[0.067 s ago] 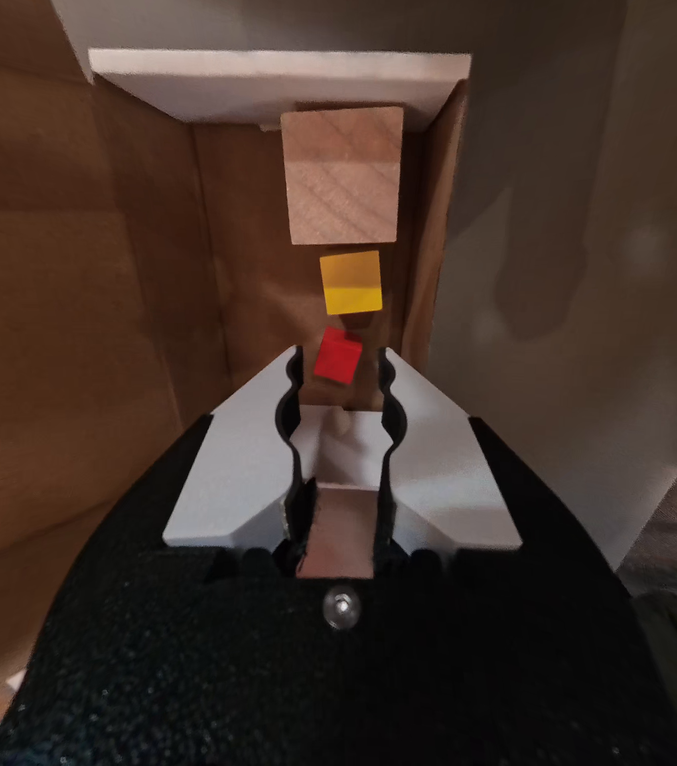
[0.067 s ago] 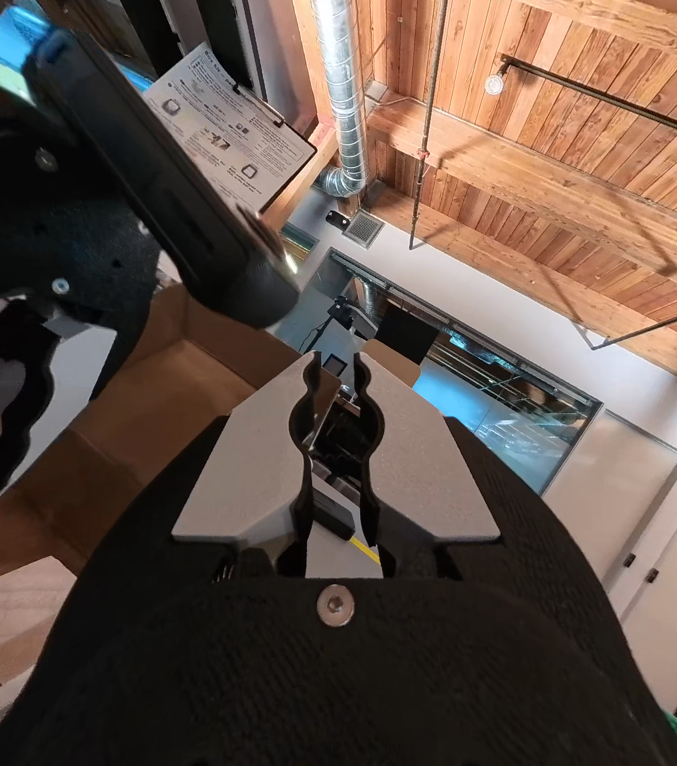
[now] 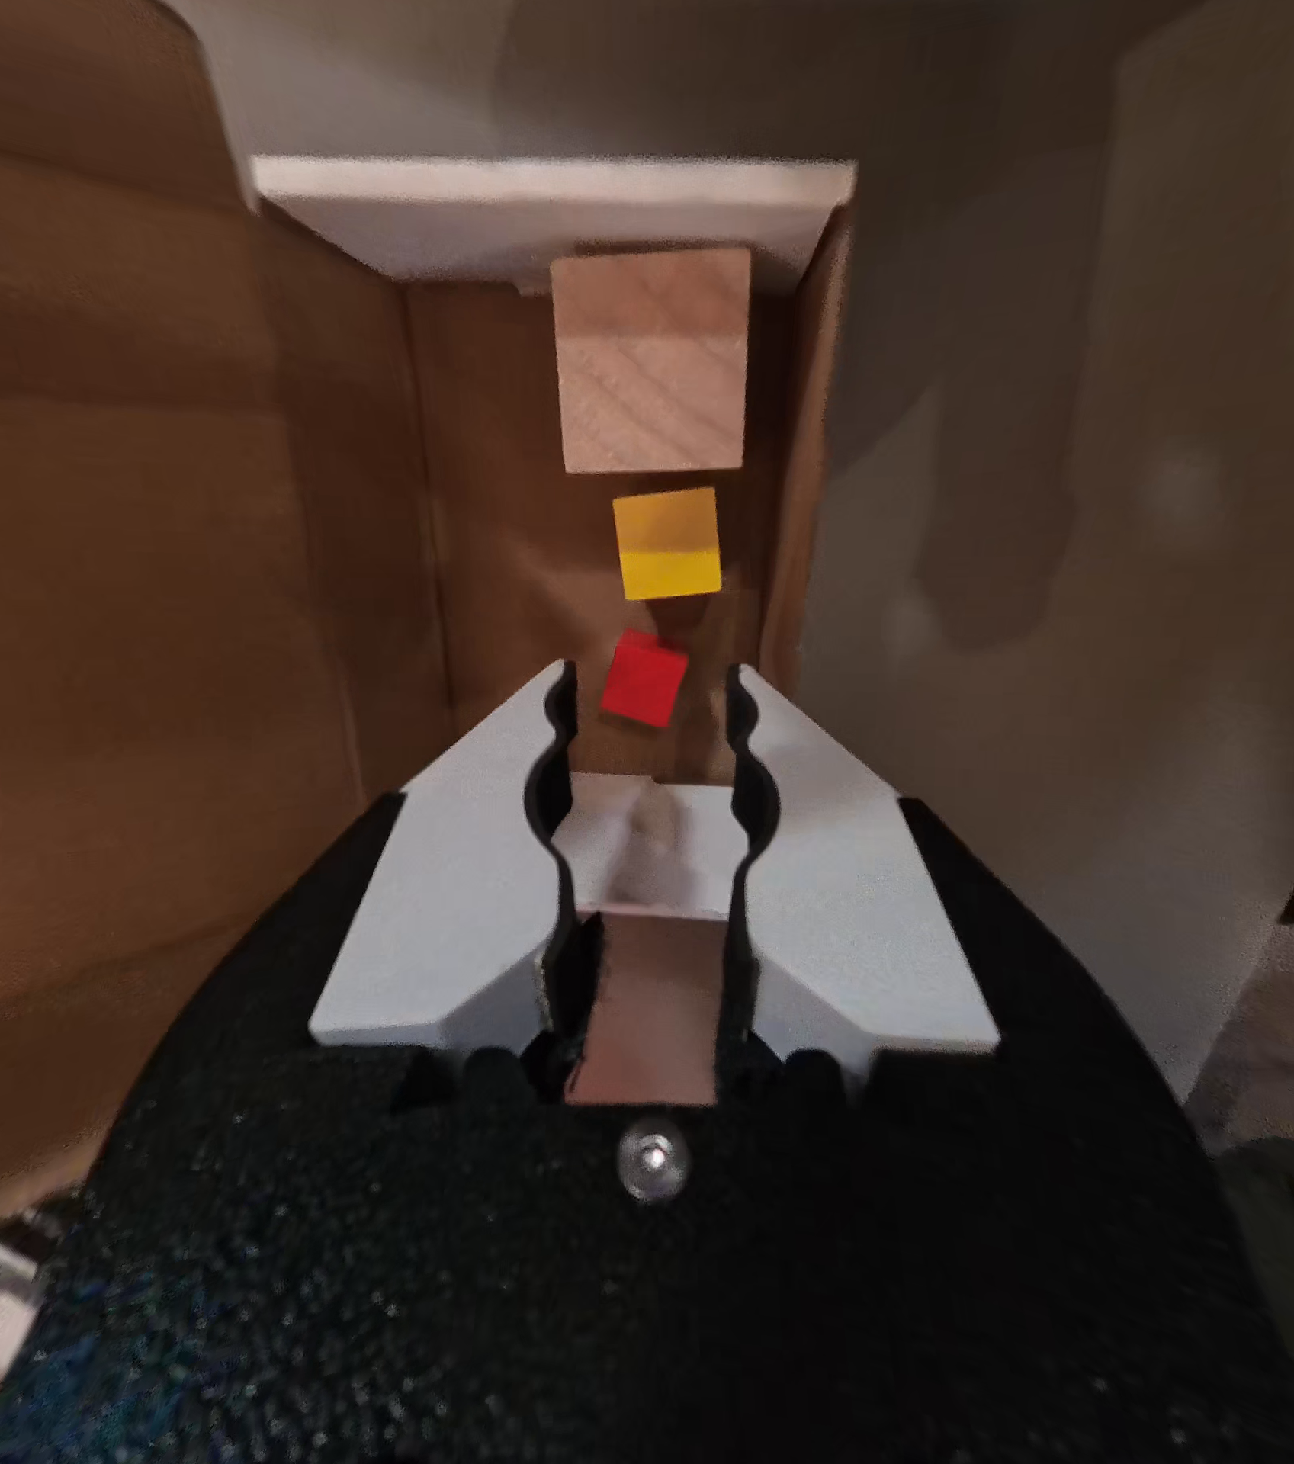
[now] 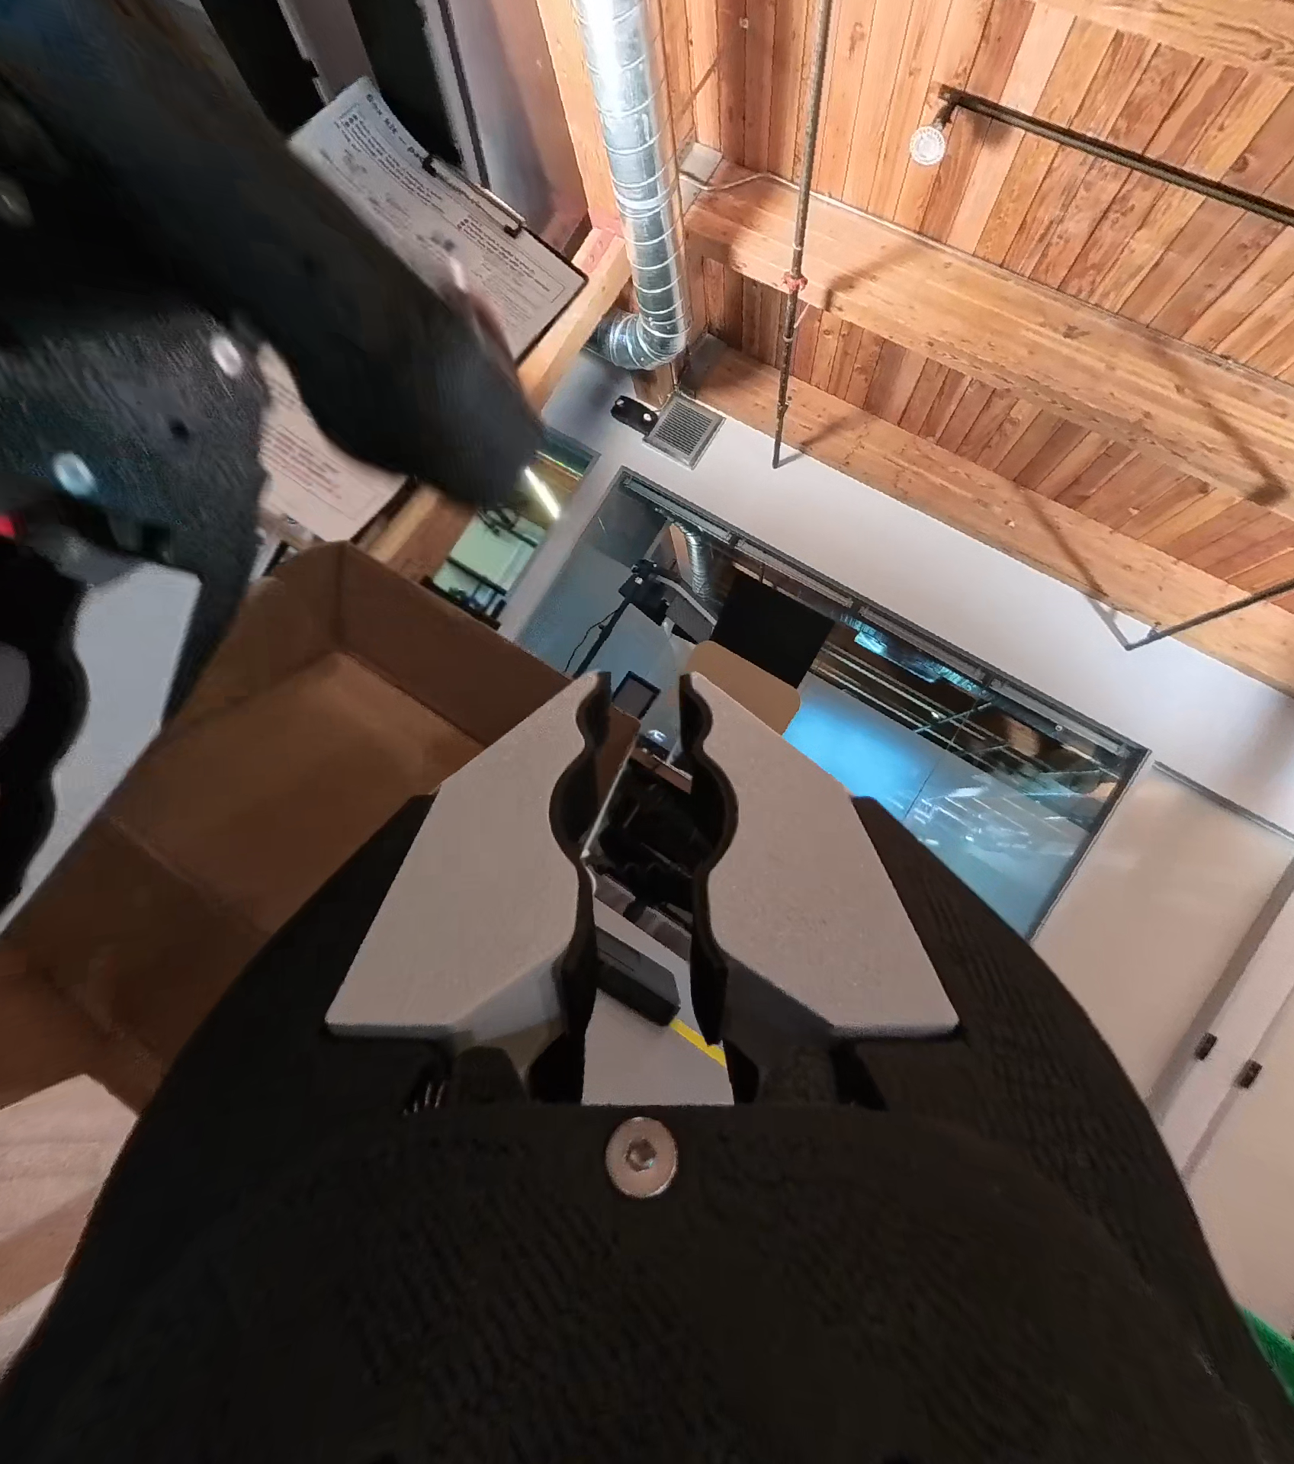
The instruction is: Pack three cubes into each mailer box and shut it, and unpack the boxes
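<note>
In the left wrist view an open brown mailer box holds a plain wooden cube, a yellow cube and a red cube in a row. My left gripper is open and empty, its tips on either side of the red cube and just short of it. In the right wrist view my right gripper is narrowly open, and the box's lid edge lies against its left finger. The box's inside and the left gripper's black finger show at left.
The box's white far wall stands behind the wooden cube, with a pale surface to the right. The right wrist view looks up at a wooden ceiling, a metal duct and a clipboard.
Almost nothing differs. The left gripper looks blurred in the right wrist view and has shifted slightly. The cubes lie as before.
</note>
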